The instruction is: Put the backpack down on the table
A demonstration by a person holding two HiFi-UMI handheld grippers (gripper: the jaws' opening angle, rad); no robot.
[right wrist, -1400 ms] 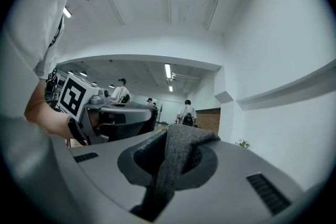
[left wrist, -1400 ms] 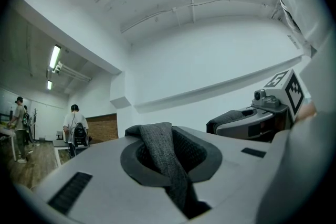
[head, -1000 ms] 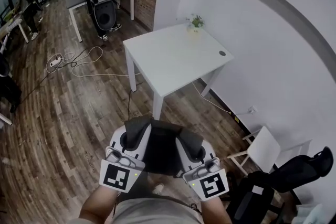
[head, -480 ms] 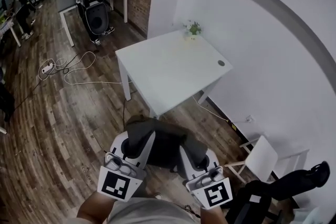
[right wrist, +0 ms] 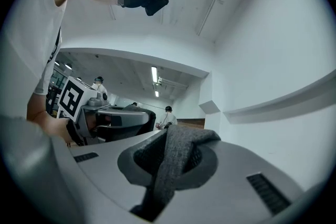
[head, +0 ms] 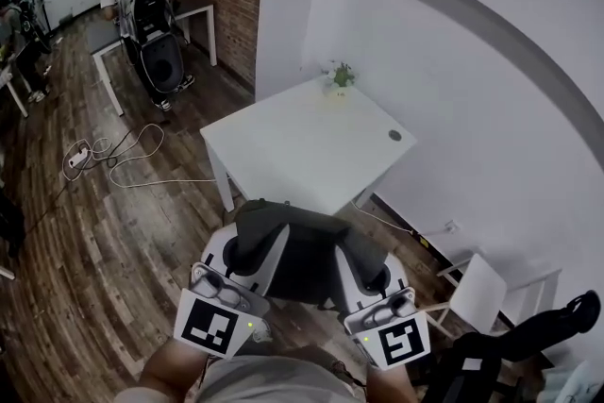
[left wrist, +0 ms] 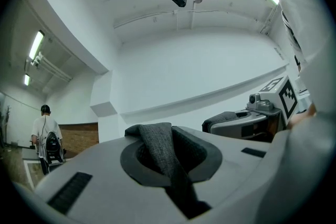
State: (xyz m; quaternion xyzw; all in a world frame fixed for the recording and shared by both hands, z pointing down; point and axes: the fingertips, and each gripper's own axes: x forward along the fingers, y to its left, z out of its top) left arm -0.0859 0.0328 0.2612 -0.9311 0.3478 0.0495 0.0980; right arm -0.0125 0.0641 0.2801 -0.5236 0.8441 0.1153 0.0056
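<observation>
**At the counter's near corner: backpack arriving, not yet set down**

Between the two tools, the backpack (head: 294, 252) is hanging in the air. In the head view its far edge is now overlapping the near corner of the white counter (head: 283, 142). A second ago that corner was lying well ahead of the load, with a strip of wooden floor (head: 113, 231) showing between them. The person has been carrying the bag forward and lifting it. That is closing the approach, so what is remaining looks like bringing it over the top and lowering it.

The left tool (head: 234, 261) is keeping its jaws nearly together. They are pinching a fold of grey fabric (left wrist: 157, 147) that is running up between them in the left gripper view. The right tool (head: 370, 283) is doing the same: its jaws are all but closed on a second grey fold (right wrist: 177, 152). Both folds appear to be part of the bag, so the weight is being shared evenly.

As for containers, the backpack is showing only its dark outer side. Whether it is zipped, or what it is carrying, cannot be told. At the counter's far edge a small pot (head: 337, 90) is holding a green plant (head: 340, 73), well apart from the near corner. The landing area looks free of it.
</observation>
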